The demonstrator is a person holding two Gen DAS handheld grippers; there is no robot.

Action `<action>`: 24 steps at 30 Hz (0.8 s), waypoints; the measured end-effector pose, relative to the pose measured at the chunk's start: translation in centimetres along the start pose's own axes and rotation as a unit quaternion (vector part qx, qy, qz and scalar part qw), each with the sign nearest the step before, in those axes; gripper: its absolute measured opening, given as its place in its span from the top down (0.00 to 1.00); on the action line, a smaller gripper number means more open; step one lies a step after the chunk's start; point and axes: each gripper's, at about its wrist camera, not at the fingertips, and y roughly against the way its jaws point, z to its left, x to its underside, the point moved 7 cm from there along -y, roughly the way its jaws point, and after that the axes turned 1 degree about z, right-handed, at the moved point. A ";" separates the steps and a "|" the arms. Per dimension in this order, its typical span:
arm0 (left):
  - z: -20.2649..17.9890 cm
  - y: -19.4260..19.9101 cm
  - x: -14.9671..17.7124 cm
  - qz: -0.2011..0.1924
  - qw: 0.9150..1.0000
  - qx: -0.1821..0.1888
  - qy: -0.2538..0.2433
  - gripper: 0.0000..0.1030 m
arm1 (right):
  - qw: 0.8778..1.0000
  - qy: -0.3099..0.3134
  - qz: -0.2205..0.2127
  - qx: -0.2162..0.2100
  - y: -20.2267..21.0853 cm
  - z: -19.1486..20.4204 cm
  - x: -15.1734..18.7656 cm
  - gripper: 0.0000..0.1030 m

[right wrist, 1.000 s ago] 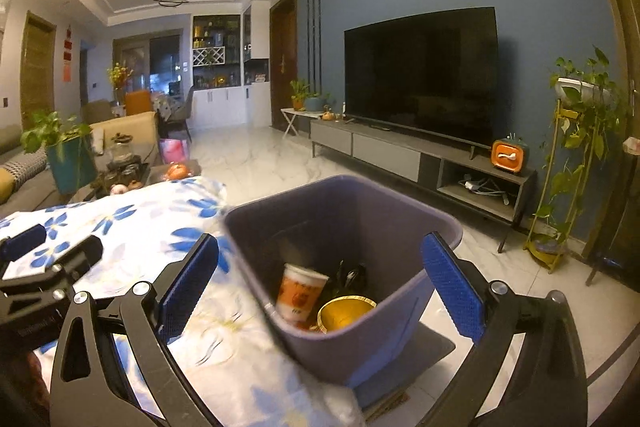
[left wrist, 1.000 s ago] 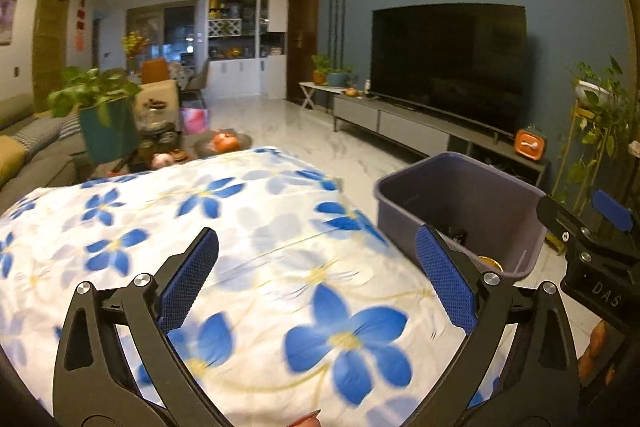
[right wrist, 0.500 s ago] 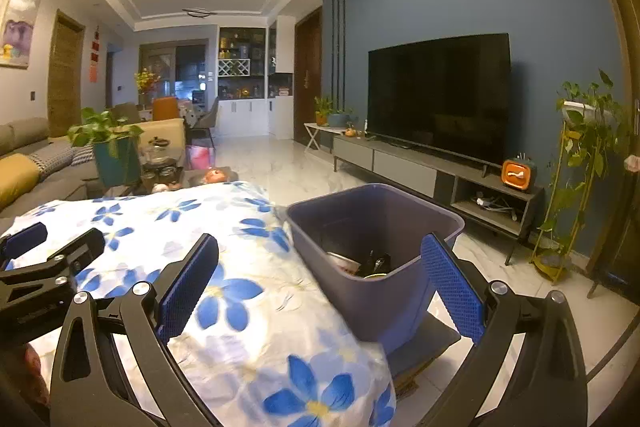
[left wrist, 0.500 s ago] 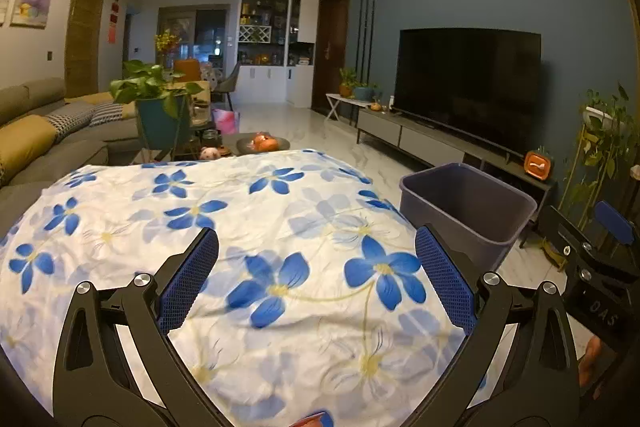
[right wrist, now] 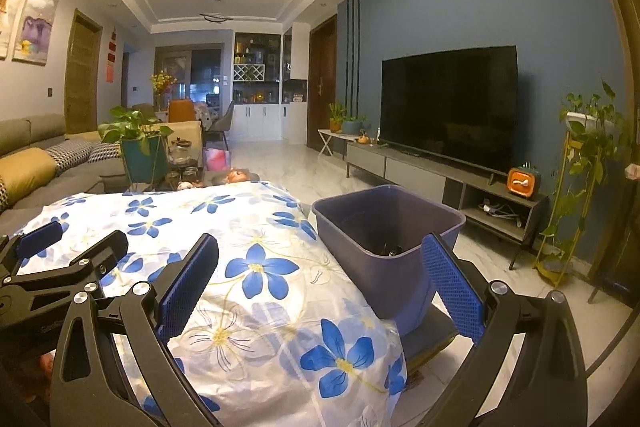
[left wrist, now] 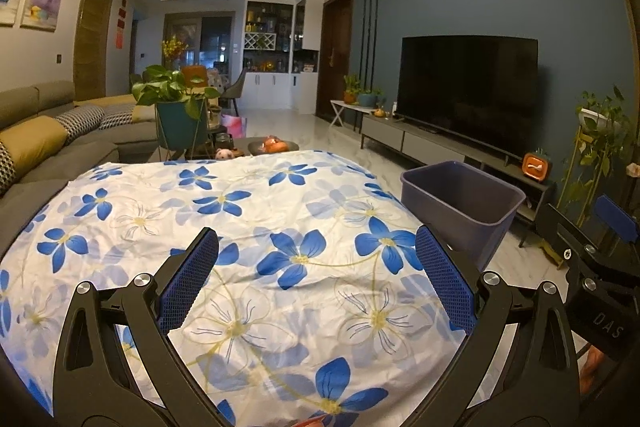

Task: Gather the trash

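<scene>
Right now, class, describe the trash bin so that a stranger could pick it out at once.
Start at the big black TV on the blue wall. On the floor in front of it stands the bin, hard against the right edge of the flowered cloth. It is the only open, purple-grey plastic tub there, rectangular, with something dark inside.

Left gripper (left wrist: 316, 277) level, jaws spread wide, gripping nothing; right gripper (right wrist: 320, 281) alongside, likewise spread and unloaded.
</scene>
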 end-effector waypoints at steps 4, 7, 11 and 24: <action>0.1 0.9 0.1 -0.004 1.000 -0.003 -0.001 0.06 | 1.000 -0.002 -0.006 0.000 0.9 0.1 0.2 0.05; 0.2 1.1 0.1 -0.005 1.000 -0.005 -0.001 0.06 | 1.000 -0.002 -0.007 -0.002 1.1 0.1 0.2 0.05; 0.2 1.5 0.0 -0.008 1.000 -0.005 -0.001 0.06 | 1.000 -0.003 -0.009 -0.005 1.4 0.1 0.2 0.05; 0.0 1.9 -0.4 -0.014 1.000 -0.004 0.002 0.06 | 1.000 -0.007 -0.013 -0.003 1.6 -0.2 0.2 0.05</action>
